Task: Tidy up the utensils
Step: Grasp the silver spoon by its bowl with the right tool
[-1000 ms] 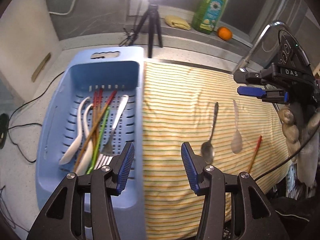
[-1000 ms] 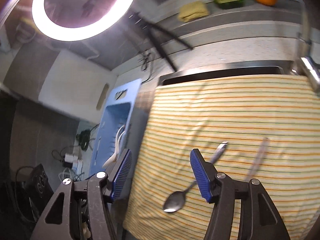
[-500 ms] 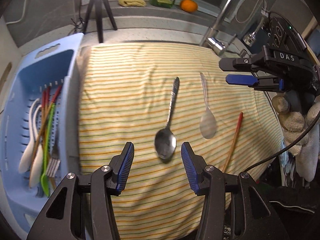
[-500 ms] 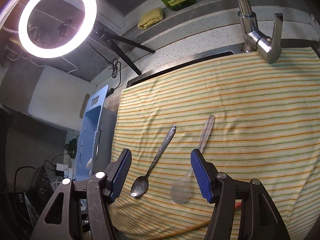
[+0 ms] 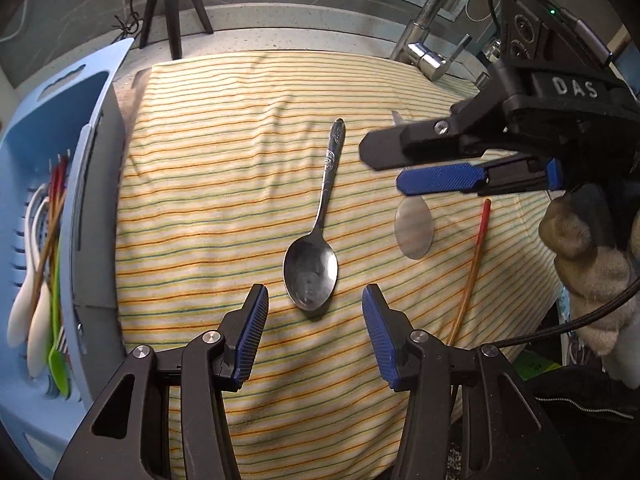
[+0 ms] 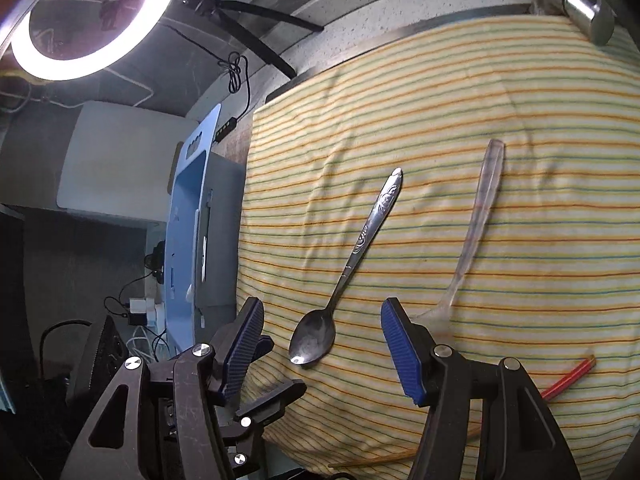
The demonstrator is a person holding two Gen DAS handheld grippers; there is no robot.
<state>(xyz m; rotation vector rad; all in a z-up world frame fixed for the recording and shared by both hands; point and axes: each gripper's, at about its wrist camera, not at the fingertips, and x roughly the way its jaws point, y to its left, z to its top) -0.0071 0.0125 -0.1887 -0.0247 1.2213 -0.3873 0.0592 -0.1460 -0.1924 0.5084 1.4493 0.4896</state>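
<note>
Three utensils left on striped cloth [image 5: 240,184] | metal teaspoon [image 5: 316,248] mid-cloth, bowl between left gripper [image 5: 315,312] fingers, spread for pickup | right gripper [image 6: 322,332] also apart, empty | blue slotted basket [image 5: 48,152] off cloth's left edge.

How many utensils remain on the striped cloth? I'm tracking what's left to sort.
3: a metal spoon mid-cloth, a clear plastic spoon to its right, and a red-tipped chopstick farthest right. None appear hidden.

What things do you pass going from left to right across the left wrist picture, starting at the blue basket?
Blue basket with utensils → metal spoon → clear plastic spoon → red-tipped chopstick → the person's gloved right hand.
</note>
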